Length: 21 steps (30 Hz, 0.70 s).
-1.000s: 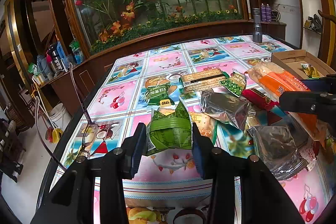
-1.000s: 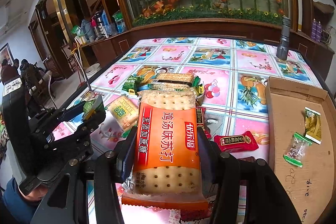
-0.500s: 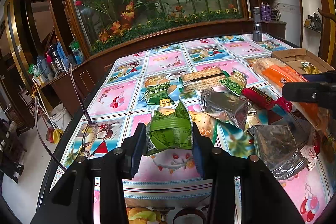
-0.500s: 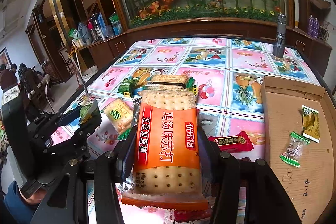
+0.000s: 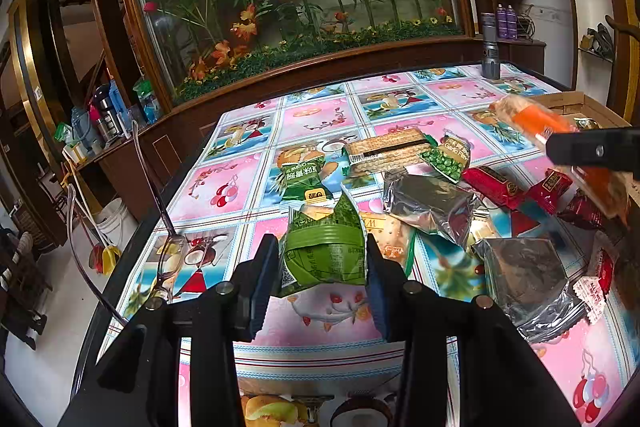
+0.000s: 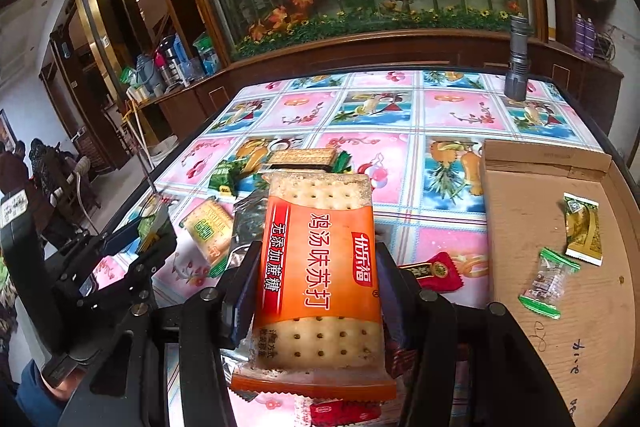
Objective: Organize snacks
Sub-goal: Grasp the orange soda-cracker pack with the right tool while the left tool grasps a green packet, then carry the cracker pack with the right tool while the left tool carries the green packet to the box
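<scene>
My left gripper (image 5: 322, 275) is shut on a green snack packet (image 5: 324, 249), held just above the flowered tablecloth (image 5: 312, 119). My right gripper (image 6: 316, 287) is shut on an orange cracker pack (image 6: 320, 267), lifted over the snack pile; the same cracker pack (image 5: 560, 143) shows at the right edge of the left wrist view. A flat cardboard box (image 6: 560, 247) lies to the right, with a yellow-green packet (image 6: 582, 227) and a clear green-ended candy (image 6: 550, 281) in it. The left gripper (image 6: 132, 247) appears at the lower left of the right wrist view.
Loose snacks cover the table: a long cracker pack (image 5: 386, 151), green pea packets (image 5: 446, 157), silver foil bags (image 5: 432, 203), red packets (image 5: 496, 185). Eyeglasses (image 5: 168, 263) lie near the left edge. A grey flashlight (image 6: 518, 59) stands at the back right. People sit at far left.
The right gripper with the orange cracker pack has drifted rightward and rolled slightly, closer to the cardboard box. The left gripper and its green packet have stayed put.
</scene>
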Each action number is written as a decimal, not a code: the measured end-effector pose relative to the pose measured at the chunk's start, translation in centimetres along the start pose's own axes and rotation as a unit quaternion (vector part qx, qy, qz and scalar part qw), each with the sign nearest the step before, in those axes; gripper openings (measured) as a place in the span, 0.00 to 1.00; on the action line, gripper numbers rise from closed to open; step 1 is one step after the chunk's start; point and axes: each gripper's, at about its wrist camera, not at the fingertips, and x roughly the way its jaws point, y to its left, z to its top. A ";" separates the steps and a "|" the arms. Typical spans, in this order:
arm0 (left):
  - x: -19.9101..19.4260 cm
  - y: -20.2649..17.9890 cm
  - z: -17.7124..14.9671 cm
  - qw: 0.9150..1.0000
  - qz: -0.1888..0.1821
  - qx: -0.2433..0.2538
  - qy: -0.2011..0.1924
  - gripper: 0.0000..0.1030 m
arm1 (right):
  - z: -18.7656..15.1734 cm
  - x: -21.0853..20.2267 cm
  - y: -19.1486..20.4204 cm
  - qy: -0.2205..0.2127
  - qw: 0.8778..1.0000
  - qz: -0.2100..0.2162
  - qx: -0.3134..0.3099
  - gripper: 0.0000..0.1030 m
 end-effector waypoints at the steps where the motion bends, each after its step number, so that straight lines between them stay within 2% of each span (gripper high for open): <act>1: 0.1 0.1 0.0 1.000 0.000 0.000 0.000 0.39 | 0.1 -0.1 -0.3 -0.002 1.000 -0.002 0.004 0.56; 16: 0.1 0.1 0.0 1.000 -0.002 -0.003 0.000 0.39 | 1.8 -2.7 -8.6 -0.036 0.991 -0.037 0.124 0.56; 21: -0.3 0.6 0.3 0.999 -0.040 -0.024 0.001 0.39 | 2.3 -4.1 -11.6 -0.060 0.984 -0.069 0.152 0.56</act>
